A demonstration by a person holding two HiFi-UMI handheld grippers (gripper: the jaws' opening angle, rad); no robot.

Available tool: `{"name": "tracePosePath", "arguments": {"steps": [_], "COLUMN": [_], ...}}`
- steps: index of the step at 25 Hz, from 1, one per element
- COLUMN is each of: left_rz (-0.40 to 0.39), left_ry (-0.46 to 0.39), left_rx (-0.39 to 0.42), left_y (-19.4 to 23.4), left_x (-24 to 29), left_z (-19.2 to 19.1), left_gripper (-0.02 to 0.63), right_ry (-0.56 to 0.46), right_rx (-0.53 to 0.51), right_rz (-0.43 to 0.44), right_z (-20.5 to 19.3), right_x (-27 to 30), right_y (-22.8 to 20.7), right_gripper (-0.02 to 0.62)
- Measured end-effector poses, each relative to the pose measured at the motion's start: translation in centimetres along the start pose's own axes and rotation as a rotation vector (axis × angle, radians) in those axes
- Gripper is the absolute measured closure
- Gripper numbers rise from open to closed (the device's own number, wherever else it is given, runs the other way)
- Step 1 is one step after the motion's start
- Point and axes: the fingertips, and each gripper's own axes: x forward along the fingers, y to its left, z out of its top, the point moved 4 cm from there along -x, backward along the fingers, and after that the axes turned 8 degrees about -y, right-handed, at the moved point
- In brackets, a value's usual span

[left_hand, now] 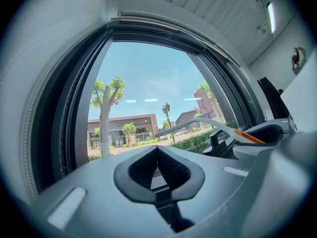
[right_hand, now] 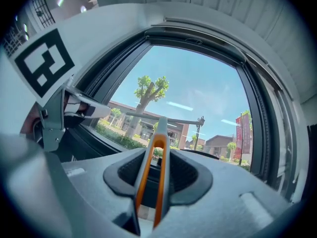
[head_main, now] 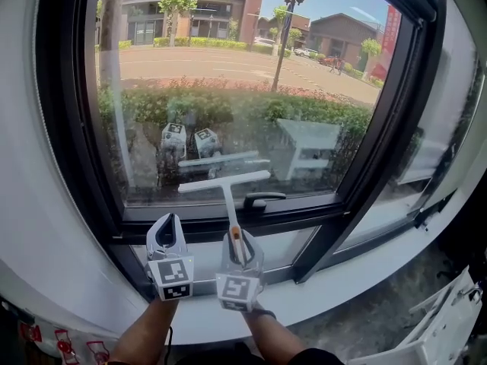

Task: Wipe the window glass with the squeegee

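**Squeegee Held Up at the Foot of the Pane**

We take the black lever-shaped window handle [head_main: 262, 199] on the bottom rail as our landmark. The white T-shaped plastic squeegee [head_main: 227, 196] with orange trim on its grip stands just left of that window handle. Its shaft rises past the handle's level, and its long crossbar lies a little above and to the left of the handle, tilted so that the right end sits higher. The crossbar is in front of the lowest strip of the clear window glass [head_main: 228, 90]. We cannot tell whether the blade touches the pane.

Below and just left of the window handle, the right claw [head_main: 237, 238] is clamped on the squeegee's grip. In the right gripper view the orange-edged grip [right_hand: 158, 133] runs straight between the dark pads of that claw [right_hand: 157, 155], pressed in on both sides.

The left claw [head_main: 168, 223] is further left of the window handle, beside the right one and apart from the squeegee. In the left gripper view its pads meet at the tips [left_hand: 157, 150] with nothing between them, and the squeegee [left_hand: 208, 123] shows off to the right.

Both claws hover over the white sill [head_main: 319, 280] below the handle's rail.
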Motion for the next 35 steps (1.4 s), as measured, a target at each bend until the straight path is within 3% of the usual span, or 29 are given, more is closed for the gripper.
{"name": "tracePosePath", "arguments": {"steps": [4,14,28,35], "left_rz": [-0.007,0.006,0.02,0.024], "left_ry": [-0.028,-0.14,-0.323,-0.352], "left_rx": [-0.008,-0.026,-0.028,-0.031], "left_y": [-0.3,0.4,0.3,0.2], "left_x": [0.9,4.1,7.4,8.6], "left_z": [1.8,7.7,16.8,19.0], "left_gripper": [0.603,0.603,0.603,0.603], "right_ry": [-0.053,-0.176,-0.354,-0.355], "right_rx": [0.064,0.072,0.083,0.109], "right_rz": [-0.029,-0.098,-0.122,-0.107], "right_z": [2.0,7.4,17.7,19.9], "right_x": [1.0,5.0,10.0,12.8], "right_y": [-2.1,-8.5,-15.5,-17.8], "right_gripper": [0.477,0.477,0.477,0.477]}}
